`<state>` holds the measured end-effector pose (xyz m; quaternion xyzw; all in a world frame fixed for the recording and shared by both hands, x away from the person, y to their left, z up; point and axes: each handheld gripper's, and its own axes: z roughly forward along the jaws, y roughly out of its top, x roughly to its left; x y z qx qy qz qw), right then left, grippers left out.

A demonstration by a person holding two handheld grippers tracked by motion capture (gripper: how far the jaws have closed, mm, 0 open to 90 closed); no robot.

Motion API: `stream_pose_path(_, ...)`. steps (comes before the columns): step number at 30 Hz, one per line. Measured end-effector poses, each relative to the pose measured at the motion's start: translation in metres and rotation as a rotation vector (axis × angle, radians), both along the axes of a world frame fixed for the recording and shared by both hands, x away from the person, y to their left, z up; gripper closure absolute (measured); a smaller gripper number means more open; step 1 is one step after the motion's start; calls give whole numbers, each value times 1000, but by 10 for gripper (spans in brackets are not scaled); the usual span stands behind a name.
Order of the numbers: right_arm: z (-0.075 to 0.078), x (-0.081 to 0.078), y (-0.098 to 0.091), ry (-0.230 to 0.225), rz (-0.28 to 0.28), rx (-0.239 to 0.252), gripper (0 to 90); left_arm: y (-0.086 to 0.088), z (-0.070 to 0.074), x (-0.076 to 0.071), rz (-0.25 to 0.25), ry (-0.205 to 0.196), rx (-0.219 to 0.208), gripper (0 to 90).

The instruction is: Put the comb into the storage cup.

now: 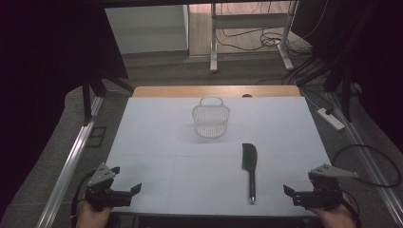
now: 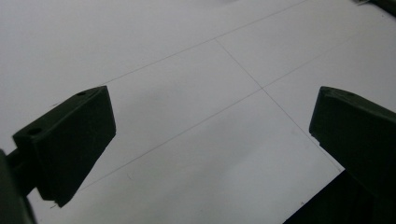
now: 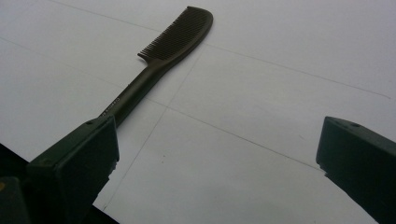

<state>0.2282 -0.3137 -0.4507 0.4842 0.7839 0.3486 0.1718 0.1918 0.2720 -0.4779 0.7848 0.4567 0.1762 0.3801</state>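
Your comb [image 1: 249,168] lay flat on the white bench [image 1: 157,142], toward the near edge and right of the middle, its handle pointing back at you and its toothed head pointing away toward the basket [image 1: 211,117]. It looked like a light, stiff plastic piece, thin and low to the surface, and smooth enough that I judged it could skid if you nudged it sideways. The teeth ran along one side of the head and looked like the fragile part, so the long narrow handle was the place to take hold, pinching across its width near the middle, where the jaws could come down on either side of it.

Your right hand-held gripper [image 1: 297,194] sat at the near right corner of the bench with its jaws spread wide and nothing between them; in the right gripper view the comb [image 3: 154,70] ran away just past the left jaw, near but not touched. Your left hand-held gripper [image 1: 128,194] hovered by the near left corner, jaws also spread wide over bare bench, well apart from the comb.

The count: one comb, one small white mesh basket with a loop handle standing upright toward the far edge, and two hand-held grippers.
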Motion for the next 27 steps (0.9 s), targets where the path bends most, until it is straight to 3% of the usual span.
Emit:
stream_pose_path(5, 0, 0, 1, 2, -2, -3, 0, -2, 0, -1, -24, -4, 12, 7)
stream_pose_path(11, 0, 1, 2, 11, -7, -15, 0, 1, 0, -1, -52, 0, -12, 11)
stream_pose_path(16, 0, 2, 1, 23, -6, -5, 0, 2, 0, -2, -53, -2, -34, 12)
stream_pose_path(27, -1, 6, 3, 50, 7, -15, 0, 4, 0, -3, -58, -8, -37, 12)
